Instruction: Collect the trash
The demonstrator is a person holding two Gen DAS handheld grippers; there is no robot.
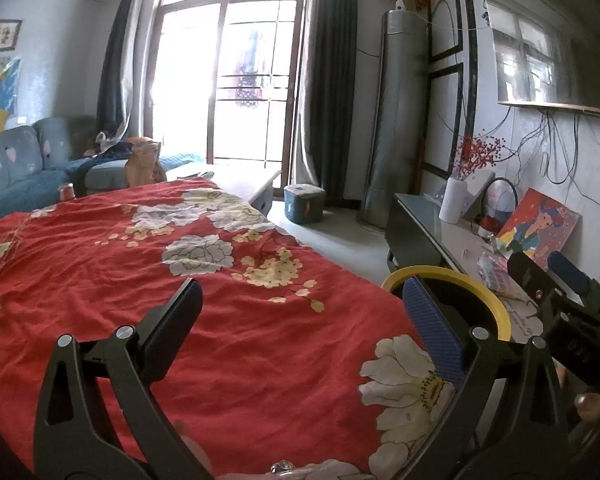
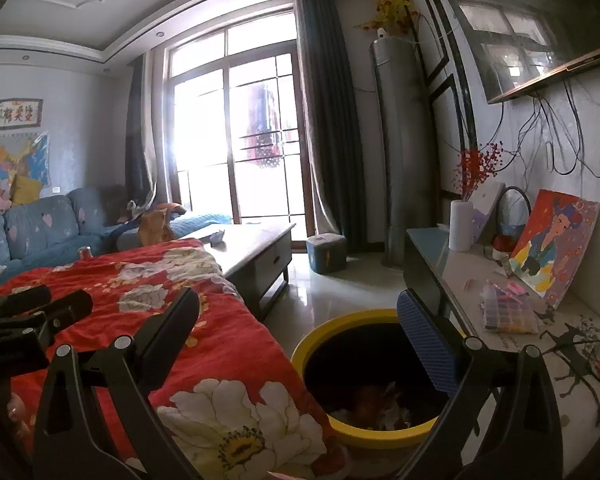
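Red cloth [image 1: 228,320] bare of trash | both tongs, left [image 1: 300,336] and right [image 2: 300,340], wide open, nothing held | bin [image 2: 340,328] beside | risk: cloth snagged, far scraps missed.

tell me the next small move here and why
Probably draw the right gripper back from the yellow bin and look for more trash. Its jaws stand open and empty above the bin, where scraps already lie. The left gripper is open and empty too, over the red floral cloth, which shows no litter.

Gaping tool [image 2: 304,328] above trash bin [image 2: 312,344]
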